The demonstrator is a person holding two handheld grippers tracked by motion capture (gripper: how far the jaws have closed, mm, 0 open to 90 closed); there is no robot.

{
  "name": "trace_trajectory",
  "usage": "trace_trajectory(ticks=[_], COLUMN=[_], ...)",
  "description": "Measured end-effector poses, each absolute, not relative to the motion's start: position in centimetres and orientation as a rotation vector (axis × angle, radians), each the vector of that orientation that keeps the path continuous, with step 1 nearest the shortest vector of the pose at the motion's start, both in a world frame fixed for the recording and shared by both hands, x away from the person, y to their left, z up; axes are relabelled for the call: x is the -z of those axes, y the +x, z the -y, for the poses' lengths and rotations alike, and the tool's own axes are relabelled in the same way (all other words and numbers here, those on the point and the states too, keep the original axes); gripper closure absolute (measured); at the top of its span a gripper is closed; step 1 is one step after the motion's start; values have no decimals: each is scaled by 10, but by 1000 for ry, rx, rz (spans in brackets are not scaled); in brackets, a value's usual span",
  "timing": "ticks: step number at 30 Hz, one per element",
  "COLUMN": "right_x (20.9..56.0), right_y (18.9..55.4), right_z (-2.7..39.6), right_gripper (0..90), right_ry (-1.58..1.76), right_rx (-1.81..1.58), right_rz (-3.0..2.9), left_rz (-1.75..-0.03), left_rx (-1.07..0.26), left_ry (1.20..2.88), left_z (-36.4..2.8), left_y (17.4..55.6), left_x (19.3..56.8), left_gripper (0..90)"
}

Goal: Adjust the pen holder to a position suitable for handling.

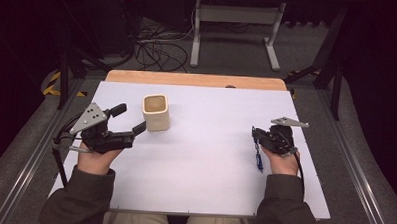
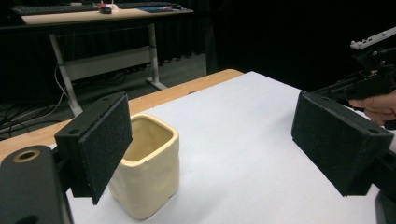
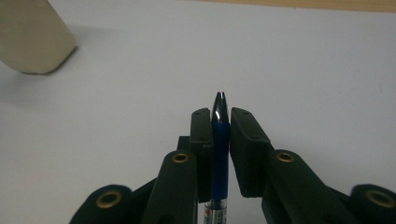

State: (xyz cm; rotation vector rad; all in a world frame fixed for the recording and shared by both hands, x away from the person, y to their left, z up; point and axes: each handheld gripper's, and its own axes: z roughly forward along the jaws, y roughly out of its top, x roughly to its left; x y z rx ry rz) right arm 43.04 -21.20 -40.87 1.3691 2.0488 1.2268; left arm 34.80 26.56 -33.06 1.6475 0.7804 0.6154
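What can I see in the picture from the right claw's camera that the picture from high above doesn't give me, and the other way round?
The right gripper view alone shows, up close, the blue pen clamped between the right claw's two black pads, tip pointing away. The high view alone shows the person's hands, the left claw open beside the cream cup, and the floor with cables beyond the table. Both show the pen in the right claw, the cup, and the white table sheet.

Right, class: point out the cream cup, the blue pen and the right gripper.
cream cup [image 1: 155, 118], high view, on its front wall.
blue pen [image 3: 220, 140], right gripper view, on its blue barrel between the jaws.
right gripper [image 1: 257, 136], high view, at its jaw tips.
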Motion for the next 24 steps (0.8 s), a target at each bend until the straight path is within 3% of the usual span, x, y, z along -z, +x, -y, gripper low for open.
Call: trace_trajectory(ticks=[24], right_x=[394], right_y=[419], right_z=[201], right_gripper=[800], right_ry=[1193], right_rx=[-1376], right_rz=[-1984], left_rz=[-716], left_rx=[-523], left_ry=[1738], left_z=[-220], left_y=[353], left_x=[354], left_gripper=[137])
